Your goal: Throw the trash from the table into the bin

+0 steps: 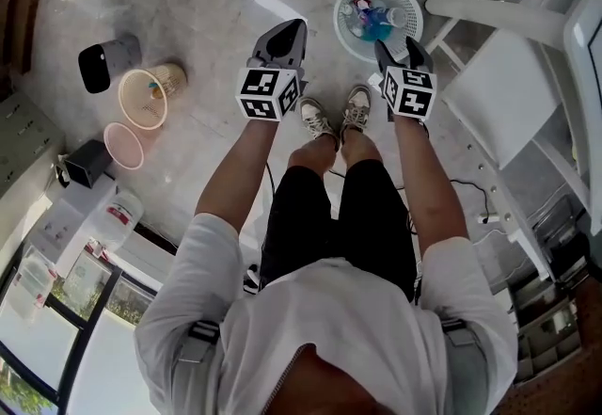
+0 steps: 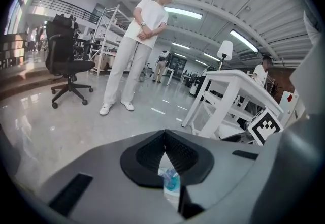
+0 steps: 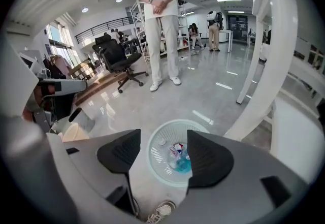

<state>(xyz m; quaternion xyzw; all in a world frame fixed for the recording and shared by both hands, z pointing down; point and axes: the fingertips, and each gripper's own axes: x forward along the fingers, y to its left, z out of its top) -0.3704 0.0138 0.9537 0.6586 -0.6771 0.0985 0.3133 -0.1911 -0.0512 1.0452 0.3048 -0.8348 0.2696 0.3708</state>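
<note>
Overhead, the left gripper (image 2: 165, 139) is hanging with its jaws clenched together on nothing, while the right gripper (image 3: 163, 152) is hovering with its jaws spread apart and empty, the white bin (image 1: 350, 4) showing through the gap. Trash (image 1: 372, 21), a blue piece among clear wrappers, is lying inside the bin, which is standing on the floor near the white table (image 1: 513, 18), ahead of the person's shoes (image 1: 334, 114).

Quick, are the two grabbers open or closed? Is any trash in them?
Left gripper: closed, holding nothing.
Right gripper: open, empty, above the bin.
</note>
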